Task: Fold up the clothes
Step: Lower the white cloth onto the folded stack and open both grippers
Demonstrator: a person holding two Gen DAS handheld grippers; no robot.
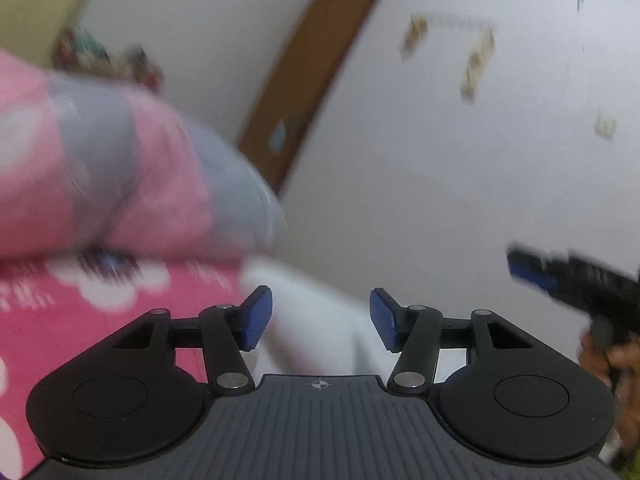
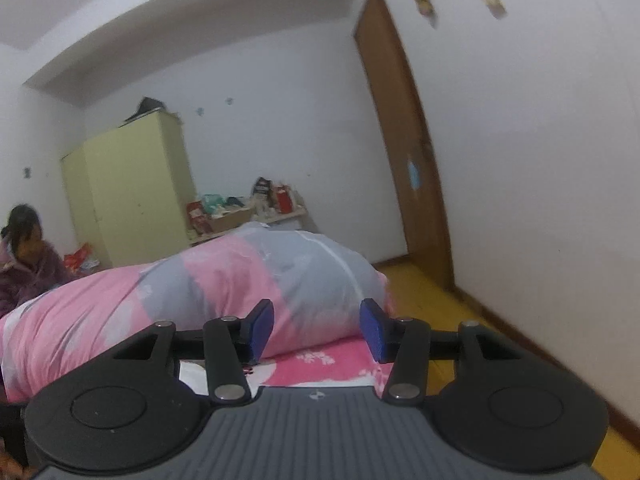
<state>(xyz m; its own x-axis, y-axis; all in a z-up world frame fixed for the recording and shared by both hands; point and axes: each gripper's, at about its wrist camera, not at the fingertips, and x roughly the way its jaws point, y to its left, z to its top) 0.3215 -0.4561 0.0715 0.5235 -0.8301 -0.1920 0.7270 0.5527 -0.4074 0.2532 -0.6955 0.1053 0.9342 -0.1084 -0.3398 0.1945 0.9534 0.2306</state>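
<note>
My left gripper (image 1: 321,319) is open and holds nothing; it points up at the white wall, and the whole view is blurred. A white piece of cloth (image 1: 316,320) lies low behind its fingers on the pink flowered bedsheet (image 1: 44,332). The right gripper (image 1: 532,270) shows at the right edge of the left wrist view, held by a hand (image 1: 612,364). In the right wrist view my right gripper (image 2: 317,330) is open and empty, facing a rolled pink and grey quilt (image 2: 192,292) on the pink sheet (image 2: 332,364).
A brown door (image 2: 404,148) stands in the white wall on the right, above a yellow floor (image 2: 424,300). A pale green wardrobe (image 2: 128,196) and a cluttered shelf (image 2: 248,208) stand at the back. A person (image 2: 28,256) sits at the far left.
</note>
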